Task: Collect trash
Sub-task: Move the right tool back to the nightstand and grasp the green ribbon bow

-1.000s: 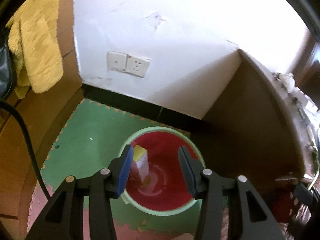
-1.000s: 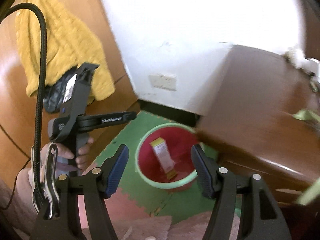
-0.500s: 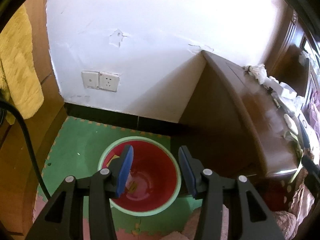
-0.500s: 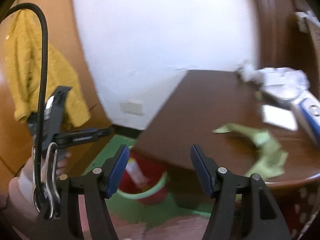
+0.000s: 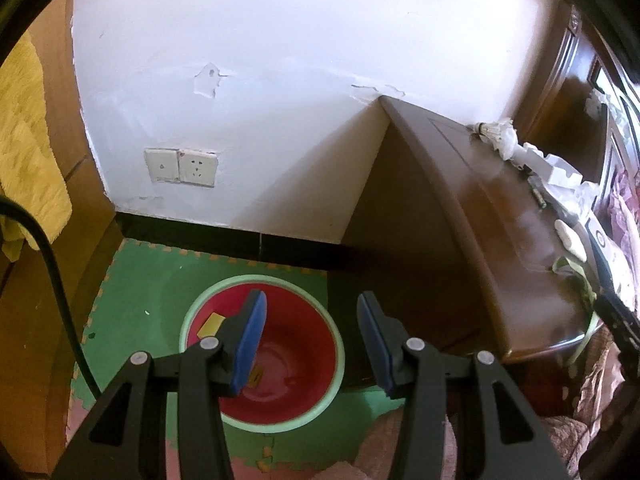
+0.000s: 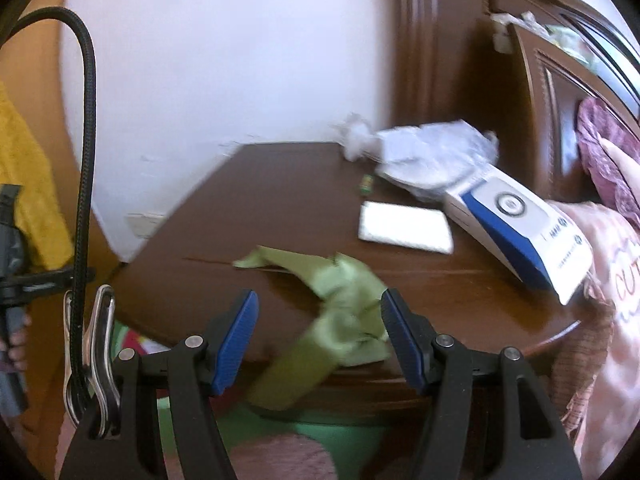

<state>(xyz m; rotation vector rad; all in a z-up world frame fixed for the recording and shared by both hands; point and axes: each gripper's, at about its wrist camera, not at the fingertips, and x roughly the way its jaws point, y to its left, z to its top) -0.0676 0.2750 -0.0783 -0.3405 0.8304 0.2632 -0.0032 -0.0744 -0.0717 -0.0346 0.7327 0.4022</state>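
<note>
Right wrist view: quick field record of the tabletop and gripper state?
surface: brown wooden table
nearest item: green wrapper, hanging over the front edge
other items: white card, blue and white box, crumpled plastic
right hand-held gripper: open, empty, wrapper beyond it
bin: red bucket, on the floor beside the table

The bin (image 5: 262,360) stands on the floor mat (image 5: 132,292) left of the nightstand (image 5: 472,248), before the wall (image 5: 280,80).
</note>
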